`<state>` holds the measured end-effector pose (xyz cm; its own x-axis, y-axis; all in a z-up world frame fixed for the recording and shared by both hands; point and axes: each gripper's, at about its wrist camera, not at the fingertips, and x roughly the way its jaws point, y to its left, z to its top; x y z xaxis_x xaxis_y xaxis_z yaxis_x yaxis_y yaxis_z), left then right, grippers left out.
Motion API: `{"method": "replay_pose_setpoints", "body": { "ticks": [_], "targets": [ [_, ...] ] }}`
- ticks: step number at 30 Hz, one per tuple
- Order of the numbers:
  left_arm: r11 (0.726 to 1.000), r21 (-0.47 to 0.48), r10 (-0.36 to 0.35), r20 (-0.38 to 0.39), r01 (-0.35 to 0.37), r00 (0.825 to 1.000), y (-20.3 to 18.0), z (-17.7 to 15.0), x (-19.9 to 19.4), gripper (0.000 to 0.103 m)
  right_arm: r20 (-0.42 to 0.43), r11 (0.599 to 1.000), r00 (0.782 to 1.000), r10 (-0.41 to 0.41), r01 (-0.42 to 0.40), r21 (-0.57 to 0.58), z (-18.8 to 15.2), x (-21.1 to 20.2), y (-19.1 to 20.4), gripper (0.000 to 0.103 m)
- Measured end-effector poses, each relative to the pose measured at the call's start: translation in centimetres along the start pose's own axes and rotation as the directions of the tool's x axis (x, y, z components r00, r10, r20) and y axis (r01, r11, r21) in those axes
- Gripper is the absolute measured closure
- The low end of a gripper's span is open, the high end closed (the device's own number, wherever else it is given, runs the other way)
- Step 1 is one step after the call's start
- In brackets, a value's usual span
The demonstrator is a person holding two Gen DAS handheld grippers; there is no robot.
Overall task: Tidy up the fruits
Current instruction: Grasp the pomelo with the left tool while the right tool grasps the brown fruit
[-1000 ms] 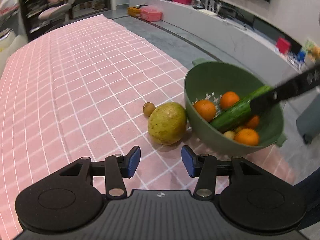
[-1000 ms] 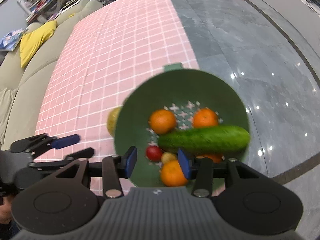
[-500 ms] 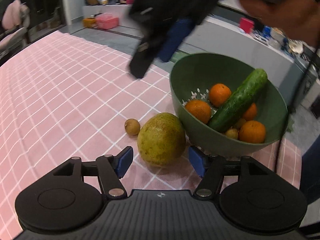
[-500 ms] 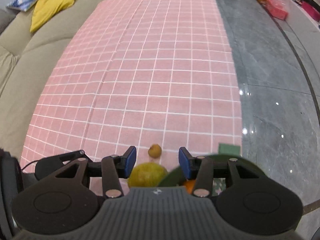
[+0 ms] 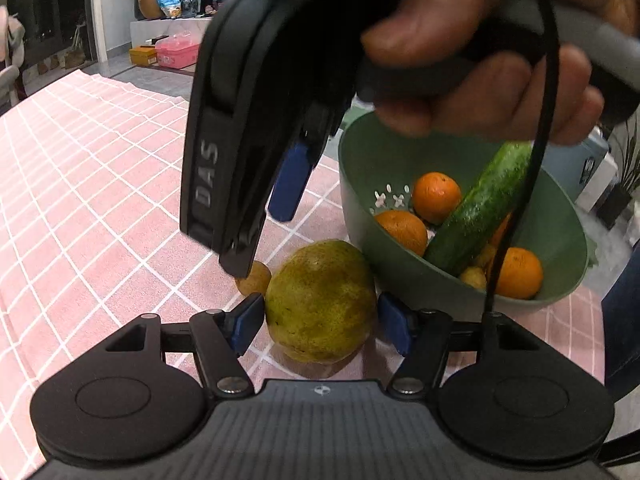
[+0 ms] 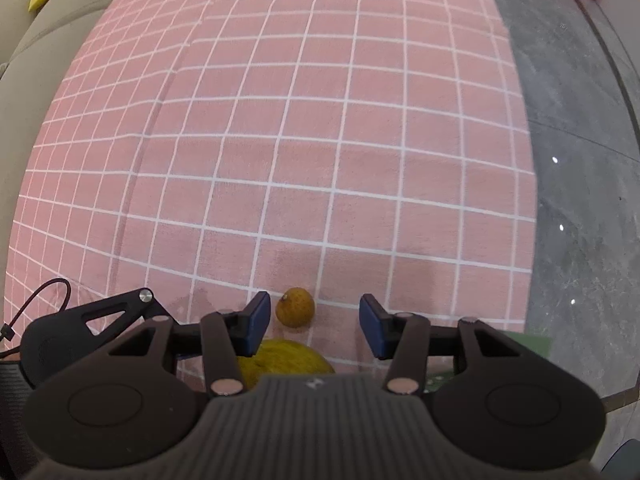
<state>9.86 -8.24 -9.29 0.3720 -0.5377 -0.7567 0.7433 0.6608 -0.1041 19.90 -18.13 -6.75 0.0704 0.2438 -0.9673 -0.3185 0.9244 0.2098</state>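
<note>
A big yellow-green fruit lies on the pink checked cloth, between the open jaws of my left gripper; the pads stand beside it with small gaps. A small brown fruit lies just beyond it, under my right gripper, which is open and hangs over it from above. The small fruit also shows in the left wrist view, partly hidden by the right gripper. A green bowl to the right holds several oranges and a cucumber.
The pink checked cloth stretches far ahead. Grey floor runs along its right edge, a beige sofa along its left. The hand holding the right gripper fills the top of the left wrist view.
My right gripper has left the bowl and come down over the small brown fruit. My left gripper has moved forward so its jaws flank the big yellow-green fruit.
</note>
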Motion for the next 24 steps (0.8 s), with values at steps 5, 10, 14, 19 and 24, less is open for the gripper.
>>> {"method": "replay_pose_setpoints", "body": {
  "ticks": [5, 10, 14, 19, 24],
  "targets": [
    [1.000, -0.005, -0.014, 0.016, 0.014, 1.000, 0.2, -0.1, 0.0, 0.027, -0.026, 1.000, 1.000, 0.012, -0.012, 0.000, 0.5, 1.3, 0.3, 0.058],
    [0.999, -0.019, -0.028, 0.018, 0.029, 0.999, 0.4, -0.4, 0.0, 0.026, -0.046, 1.000, 0.999, 0.019, -0.020, -0.004, 0.4, 2.2, 0.4, 0.072],
    [0.999, -0.018, -0.034, 0.014, 0.035, 0.999, 1.1, -0.3, 0.3, 0.025, -0.047, 1.000, 0.999, 0.021, -0.022, -0.014, 0.1, 2.4, 0.6, 0.082],
    [0.996, -0.042, -0.074, 0.015, 0.075, 0.997, 1.9, -0.5, 0.8, 0.032, -0.042, 1.000, 0.999, 0.021, -0.022, -0.007, 0.0, 2.4, 0.2, 0.082],
    [0.998, -0.027, -0.048, 0.021, 0.049, 0.999, 1.9, -0.9, 0.3, 0.032, -0.029, 1.000, 0.999, 0.022, -0.022, 0.001, -0.1, 2.1, 0.1, 0.082]
  ]
}}
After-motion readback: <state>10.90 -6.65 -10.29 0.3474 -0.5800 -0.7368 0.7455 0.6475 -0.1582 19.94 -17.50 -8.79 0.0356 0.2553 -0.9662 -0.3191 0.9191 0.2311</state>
